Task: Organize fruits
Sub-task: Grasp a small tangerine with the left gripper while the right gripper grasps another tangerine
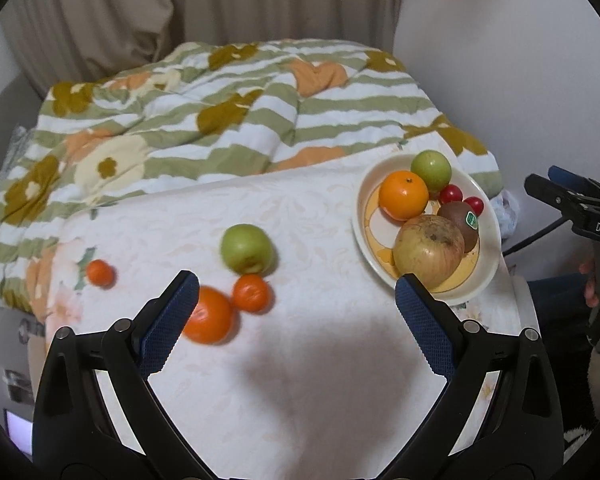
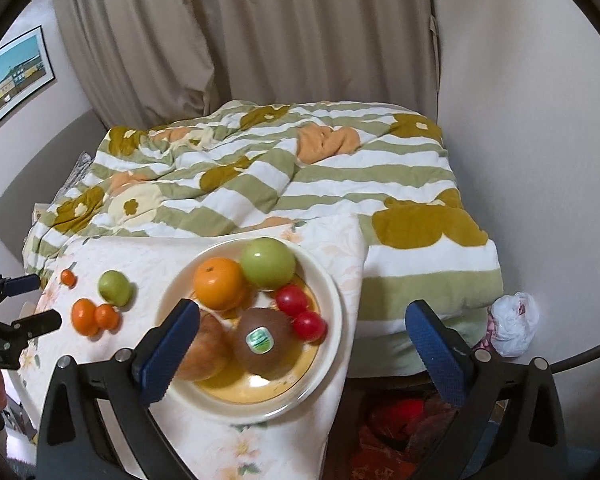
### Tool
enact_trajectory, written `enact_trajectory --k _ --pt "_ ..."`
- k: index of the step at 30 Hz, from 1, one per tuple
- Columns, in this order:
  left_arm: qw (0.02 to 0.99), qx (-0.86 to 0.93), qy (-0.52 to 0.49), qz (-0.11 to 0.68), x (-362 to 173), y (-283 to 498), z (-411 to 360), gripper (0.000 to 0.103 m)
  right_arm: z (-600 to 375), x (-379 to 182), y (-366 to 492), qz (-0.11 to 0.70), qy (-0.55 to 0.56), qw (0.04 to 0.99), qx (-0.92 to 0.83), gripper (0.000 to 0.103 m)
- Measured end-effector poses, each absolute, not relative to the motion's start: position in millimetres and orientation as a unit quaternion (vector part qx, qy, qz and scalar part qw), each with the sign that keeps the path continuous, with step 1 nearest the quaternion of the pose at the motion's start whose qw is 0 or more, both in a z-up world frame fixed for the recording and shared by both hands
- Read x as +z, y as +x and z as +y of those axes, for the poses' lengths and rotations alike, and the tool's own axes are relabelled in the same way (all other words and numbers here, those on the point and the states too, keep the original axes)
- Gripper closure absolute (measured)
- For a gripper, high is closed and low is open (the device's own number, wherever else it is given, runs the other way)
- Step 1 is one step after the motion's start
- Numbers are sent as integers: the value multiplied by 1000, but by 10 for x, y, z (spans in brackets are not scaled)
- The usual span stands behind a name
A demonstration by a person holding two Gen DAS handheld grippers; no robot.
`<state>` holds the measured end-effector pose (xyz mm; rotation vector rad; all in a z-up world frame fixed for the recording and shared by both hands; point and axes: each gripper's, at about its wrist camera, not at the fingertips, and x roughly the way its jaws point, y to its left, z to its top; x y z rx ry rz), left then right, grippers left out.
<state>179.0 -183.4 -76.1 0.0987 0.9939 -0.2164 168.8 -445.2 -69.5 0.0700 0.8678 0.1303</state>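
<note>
A cream plate (image 1: 362, 216) (image 2: 332, 308) on the floral tablecloth holds an orange (image 2: 219, 283), a green apple (image 2: 268, 263), two red tomatoes (image 2: 291, 299), a stickered kiwi (image 2: 264, 340) and a yellowish apple (image 1: 428, 250). Loose on the cloth lie another green apple (image 1: 247, 249), an orange (image 1: 210, 315), a mandarin (image 1: 251, 293) and a smaller mandarin (image 1: 100, 273) further left. My left gripper (image 1: 298, 284) hangs open and empty above the cloth, its left finger over the loose orange. My right gripper (image 2: 303, 312) stands open and empty over the plate.
A green-striped floral quilt (image 1: 220, 120) is bunched behind the table, with beige curtains (image 2: 260, 40) beyond. The table's right edge drops off just past the plate. A white plastic bag (image 2: 514, 324) and red items (image 2: 404, 412) lie on the floor there.
</note>
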Motion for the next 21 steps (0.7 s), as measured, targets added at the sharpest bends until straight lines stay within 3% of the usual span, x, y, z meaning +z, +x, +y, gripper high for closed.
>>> enact_trajectory --k 13,21 --pt "896 -58 17 440 -446 1577 -791 0 -3717 -209 1420 398 6 915 67 0" --pt "896 -79 19 436 -429 1666 -79 0 -3015 -186 1386 395 14 917 45 0"
